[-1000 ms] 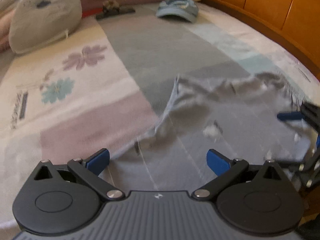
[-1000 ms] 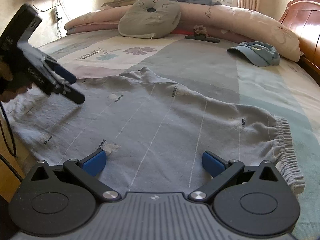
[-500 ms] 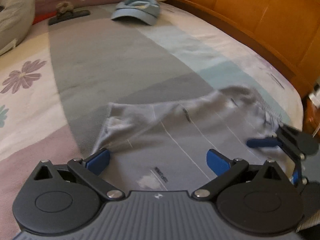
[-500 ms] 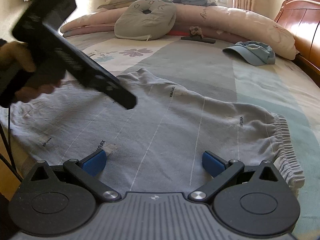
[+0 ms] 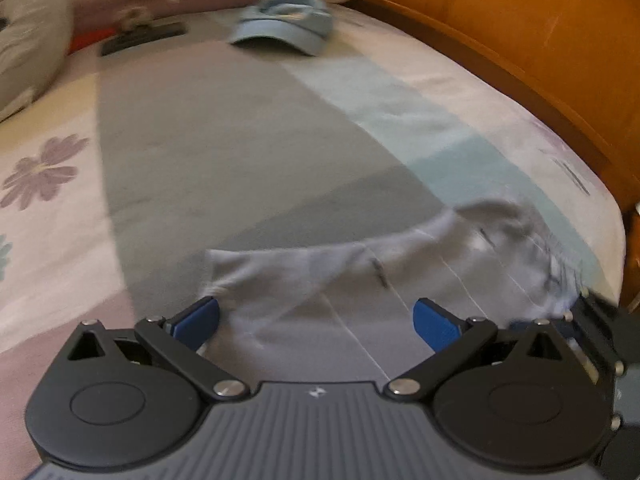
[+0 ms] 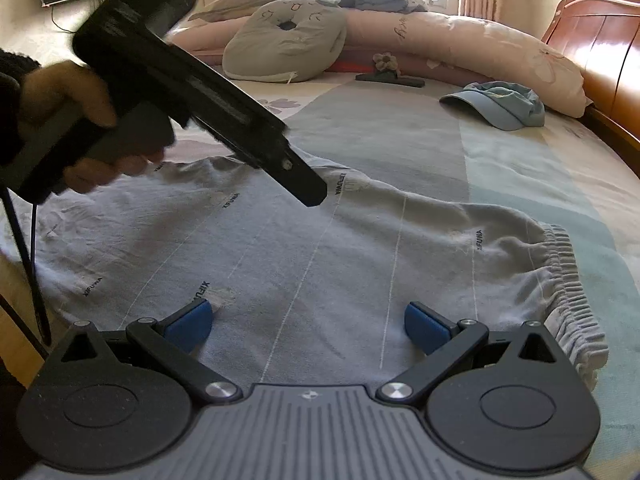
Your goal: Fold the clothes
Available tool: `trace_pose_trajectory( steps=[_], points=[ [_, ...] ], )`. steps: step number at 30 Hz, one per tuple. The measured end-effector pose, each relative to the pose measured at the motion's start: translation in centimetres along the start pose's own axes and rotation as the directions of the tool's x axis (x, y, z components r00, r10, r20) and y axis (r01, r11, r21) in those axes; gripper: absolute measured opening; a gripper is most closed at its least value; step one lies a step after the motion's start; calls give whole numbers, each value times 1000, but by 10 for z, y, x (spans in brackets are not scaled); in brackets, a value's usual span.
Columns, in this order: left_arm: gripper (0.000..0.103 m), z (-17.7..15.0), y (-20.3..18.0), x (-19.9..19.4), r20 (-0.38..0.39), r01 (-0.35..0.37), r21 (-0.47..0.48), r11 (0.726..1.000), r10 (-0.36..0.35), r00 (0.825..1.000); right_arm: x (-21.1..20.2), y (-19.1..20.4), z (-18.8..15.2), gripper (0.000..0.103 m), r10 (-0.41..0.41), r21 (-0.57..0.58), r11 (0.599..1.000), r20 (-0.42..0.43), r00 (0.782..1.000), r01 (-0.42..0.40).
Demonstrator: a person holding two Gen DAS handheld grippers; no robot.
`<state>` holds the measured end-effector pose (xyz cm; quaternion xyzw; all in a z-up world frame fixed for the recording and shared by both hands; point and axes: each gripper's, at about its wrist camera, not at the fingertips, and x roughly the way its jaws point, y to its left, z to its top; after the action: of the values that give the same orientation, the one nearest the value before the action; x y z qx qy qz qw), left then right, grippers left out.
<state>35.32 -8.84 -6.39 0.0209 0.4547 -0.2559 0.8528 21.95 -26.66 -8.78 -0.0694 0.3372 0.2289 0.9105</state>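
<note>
On a patchwork bedspread beside a wooden headboard, grey shorts lie spread flat at the near edge, thin white stripes running lengthwise, gathered waistband to the right. The left gripper and right gripper hover above, jaws wide. A blue cap sits far right.

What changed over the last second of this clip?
The left tongs swung in over the grey garment toward the right tongs, both open, holding nothing. The garment, cap and pillow stayed put.
</note>
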Motion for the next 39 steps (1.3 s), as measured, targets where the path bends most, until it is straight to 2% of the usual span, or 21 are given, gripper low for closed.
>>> trace_pose_trajectory(
  steps=[3,6,8,10,12,17,22,25,31,39],
  points=[
    [102,7,-1,-12,41,80,-19,997,-79,996,0,0,0,103,-2,2,1000,0,1000,2],
    [102,10,-8,-4,28,113,17,993,-113,993,0,-2,1,103,8,-3,1000,-1,1000,-8],
    [102,8,-9,10,9,84,29,996,-84,996,0,-2,1,103,15,-6,1000,-4,1000,-15],
    [102,7,-5,20,21,-33,14,999,33,999,1,-3,1,103,14,-6,1000,-4,1000,-14],
    [102,10,-2,18,34,-29,-9,1000,29,999,1,-3,1,103,10,-1,1000,-1,1000,-10],
    [102,18,-3,-13,80,-33,10,999,33,996,1,-2,-1,103,7,4,1000,9,1000,-7],
    [102,15,10,-46,88,-105,24,994,103,991,2,-4,-1,103,19,-2,1000,10,1000,-19],
    [102,4,22,-62,57,-169,22,985,168,984,2,-5,-1,103,22,-4,1000,11,1000,-22],
    [102,-17,38,-92,-11,-220,40,975,221,975,1,-4,1,103,20,-6,1000,-7,1000,-20],
    [102,-50,47,-114,-80,-220,37,975,222,972,3,0,3,103,-6,13,1000,-13,1000,6]
  ],
)
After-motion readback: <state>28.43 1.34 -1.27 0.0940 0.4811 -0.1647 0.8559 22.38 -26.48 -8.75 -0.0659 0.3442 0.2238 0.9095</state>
